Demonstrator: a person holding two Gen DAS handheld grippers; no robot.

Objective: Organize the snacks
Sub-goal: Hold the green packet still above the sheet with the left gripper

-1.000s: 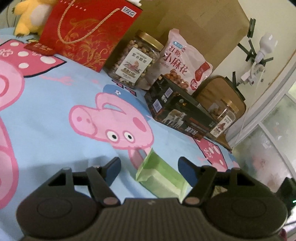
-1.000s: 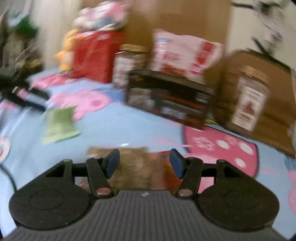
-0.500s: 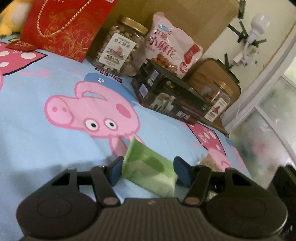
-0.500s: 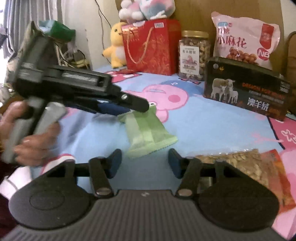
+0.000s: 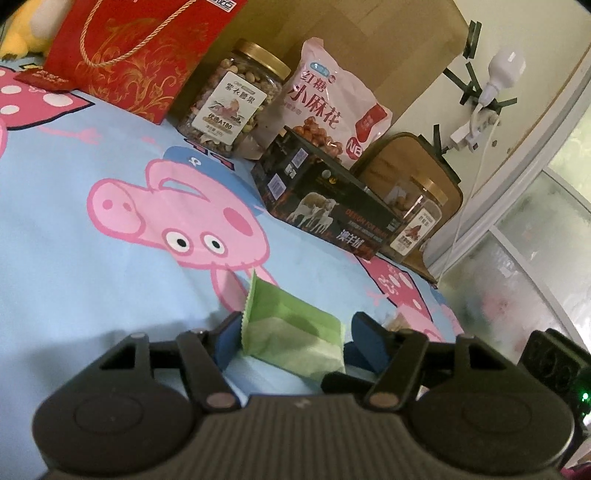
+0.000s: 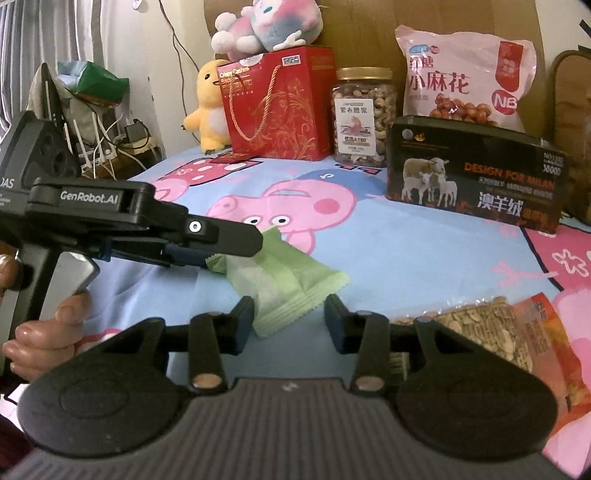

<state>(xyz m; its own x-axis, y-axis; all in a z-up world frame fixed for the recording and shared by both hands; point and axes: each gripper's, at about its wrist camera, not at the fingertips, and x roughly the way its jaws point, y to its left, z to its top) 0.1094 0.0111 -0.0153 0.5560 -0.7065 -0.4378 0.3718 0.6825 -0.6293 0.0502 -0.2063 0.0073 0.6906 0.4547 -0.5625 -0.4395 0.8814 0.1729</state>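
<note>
From the left wrist camera I see a bed covered by a light blue sheet (image 5: 74,221) printed with pink cartoon pigs, a cream wall beyond and a frosted window at right. My left tongs (image 5: 295,334) straddle one green snack packet (image 5: 291,332) lying on the sheet; the jaws are opening, the left pad looks to touch the packet's edge and the right pad stands clear. Along the back I count two gold-lidded nut jars: the nearer jar (image 5: 236,96) with "A180" on its label, the second jar (image 5: 417,218) at the right. One pink bag (image 5: 332,107) shows "NB", one black box (image 5: 325,210) has sheep pictured, and one red gift bag (image 5: 140,51) stands at left.

From the right wrist camera, my right tongs (image 6: 290,319) are half-wide and closing, the packet's (image 6: 280,280) near corner between the pads, not yet pinched. The other gripper (image 6: 221,236), marked "GenRobot.AI", sits over the packet's far end, held by a hand (image 6: 40,332). One clear bag of nuts (image 6: 491,332) lies right. The box (image 6: 476,177) reads "DESIGN FOR". One yellow plush (image 6: 210,107) stands beside the red bag (image 6: 280,103), which carries one pink plush (image 6: 266,26).
</note>
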